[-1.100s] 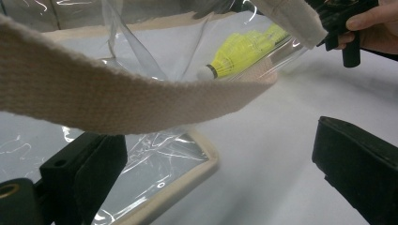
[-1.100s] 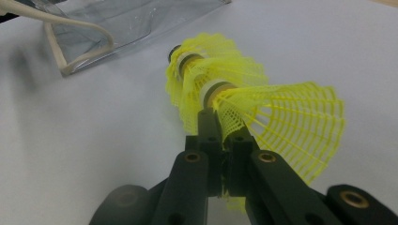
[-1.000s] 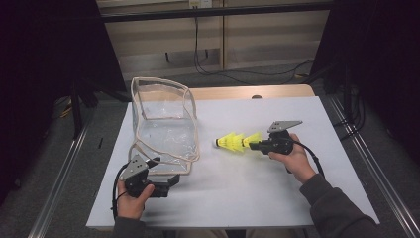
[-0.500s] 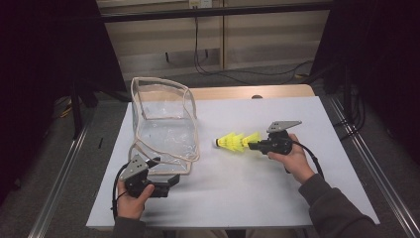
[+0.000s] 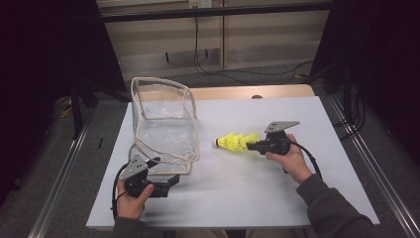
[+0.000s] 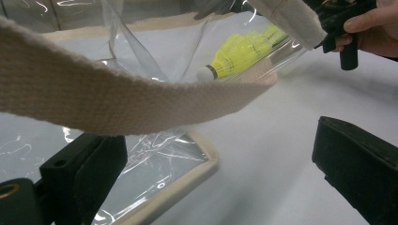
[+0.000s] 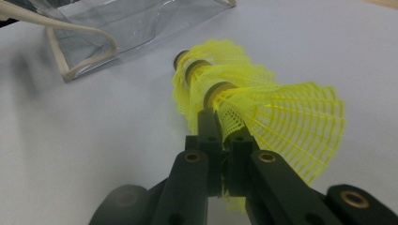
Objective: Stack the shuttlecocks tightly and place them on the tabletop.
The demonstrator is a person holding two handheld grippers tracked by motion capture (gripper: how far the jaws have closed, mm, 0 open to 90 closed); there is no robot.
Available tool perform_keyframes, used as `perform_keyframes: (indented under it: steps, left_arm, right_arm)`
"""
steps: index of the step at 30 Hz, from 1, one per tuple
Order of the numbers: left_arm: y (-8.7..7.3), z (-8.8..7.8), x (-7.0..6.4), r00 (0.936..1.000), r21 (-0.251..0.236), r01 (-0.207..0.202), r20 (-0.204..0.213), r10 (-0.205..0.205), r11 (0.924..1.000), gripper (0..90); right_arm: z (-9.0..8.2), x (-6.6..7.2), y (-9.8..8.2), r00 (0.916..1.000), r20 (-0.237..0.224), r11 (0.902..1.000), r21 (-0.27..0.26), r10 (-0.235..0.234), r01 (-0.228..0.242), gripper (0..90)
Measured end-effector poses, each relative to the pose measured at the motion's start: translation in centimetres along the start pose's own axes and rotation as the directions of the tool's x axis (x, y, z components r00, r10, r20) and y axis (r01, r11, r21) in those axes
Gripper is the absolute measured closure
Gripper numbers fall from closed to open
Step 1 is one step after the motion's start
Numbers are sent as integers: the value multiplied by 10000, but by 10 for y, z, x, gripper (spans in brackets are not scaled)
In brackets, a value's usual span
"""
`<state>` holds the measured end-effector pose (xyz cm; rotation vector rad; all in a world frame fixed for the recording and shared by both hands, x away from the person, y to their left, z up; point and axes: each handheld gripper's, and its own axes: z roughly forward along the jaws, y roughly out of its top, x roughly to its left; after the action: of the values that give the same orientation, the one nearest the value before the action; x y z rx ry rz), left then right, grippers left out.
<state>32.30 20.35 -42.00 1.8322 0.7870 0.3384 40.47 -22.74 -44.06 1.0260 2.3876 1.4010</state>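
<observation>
So the right gripper (image 5: 251,145) has its fingers clamped on the mesh skirt of a nested stack of yellow shuttlecocks (image 5: 234,142), corks pointing to 9 o'clock at the clear bag (image 5: 163,124), which stands well apart from them on the white bench (image 5: 257,198). The left gripper (image 5: 171,179) sits at the bag's near corner around 7 o'clock; its fingers (image 6: 89,176) stand wide apart with nothing pinched, the bag's woven strap (image 6: 117,101) draped just above them. My take: the trick is to get that left one onto the rim or strap and hold the mouth open first, then feed the stack in cork-first, low and straight, so the skirt doesn't snag the floppy plastic. Right hand (image 5: 292,161) is held level, wrist roughly flat, gripper pointing sideways across the bench; left hand (image 5: 131,201) rests low, angled towards 1 o'clock
</observation>
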Motion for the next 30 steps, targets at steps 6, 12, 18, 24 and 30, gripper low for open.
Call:
perform_keyframes:
  steps: [6, 12, 18, 24, 30]
  left_arm:
    - [0, 0, 0, 10000, -8, 4, -2, -4, 10000, 36]
    - [0, 0, 0, 10000, 1, 2, 1, -2, 10000, 36]
    - [0, 0, 0, 10000, -12, 1, -6, -1, 10000, 36]
    - [0, 0, 0, 10000, -7, -6, 10, 6, 10000, 36]
    - [0, 0, 0, 10000, -31, -2, 12, 2, 10000, 36]
  right_arm:
    - [2, 1, 0, 10000, -21, 10000, 10, -20, 20, 880]
    - [3, 1, 0, 10000, -5, 10000, -20, -7, 7, 880]
    - [4, 2, 0, 10000, -12, 10000, -47, 16, -17, 881]
    - [5, 3, 0, 10000, -15, 10000, -51, 12, -12, 880]
    - [5, 3, 0, 10000, -15, 10000, -25, 2, -2, 880]
